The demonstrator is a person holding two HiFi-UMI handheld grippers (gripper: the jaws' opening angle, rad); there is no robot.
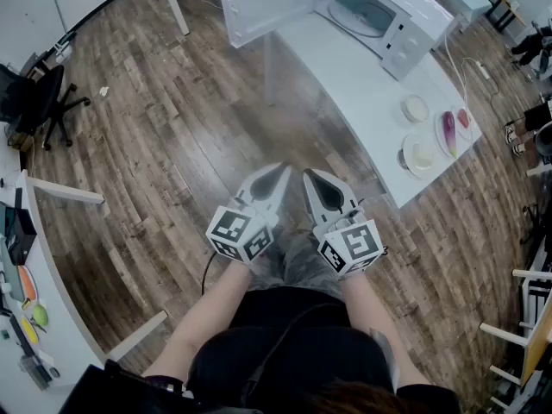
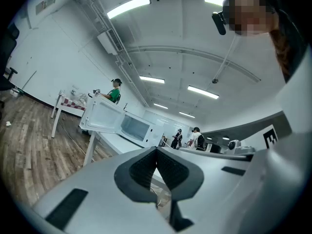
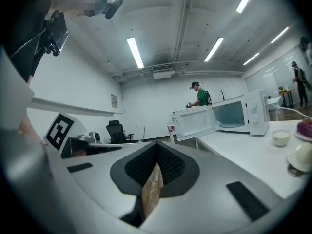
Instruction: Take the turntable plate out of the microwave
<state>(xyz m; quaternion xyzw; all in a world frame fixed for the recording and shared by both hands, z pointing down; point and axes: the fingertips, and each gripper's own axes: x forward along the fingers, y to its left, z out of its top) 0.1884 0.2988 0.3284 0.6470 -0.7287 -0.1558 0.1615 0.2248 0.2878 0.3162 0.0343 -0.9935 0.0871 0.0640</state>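
Your left gripper [image 1: 278, 172] and right gripper [image 1: 312, 178] sit side by side just in front of your waist, their marker cubes toward you and their tips pointing ahead over the wooden floor [image 1: 172, 128]. In each gripper view the 2 jaws meet at the tips, clenched with nothing between them. Ahead of you and to the right, the near end of the white bench [image 1: 345, 76] carries a white dish [image 1: 421, 155], a plate [image 1: 448, 130] with something purple on it, and a small bowl [image 1: 415, 108]. Further along the bench stands the white microwave [image 1: 405, 24], with its door [image 1: 267, 3] swung wide open to the left. The turntable plate [image 1: 358, 13] lies inside the cavity, well apart from both grippers. Off to your left, an office chair [image 1: 43, 102] stands on the floor beside another white table. In the right gripper view, a person in a green top [image 3: 200, 95] stands behind the microwave.
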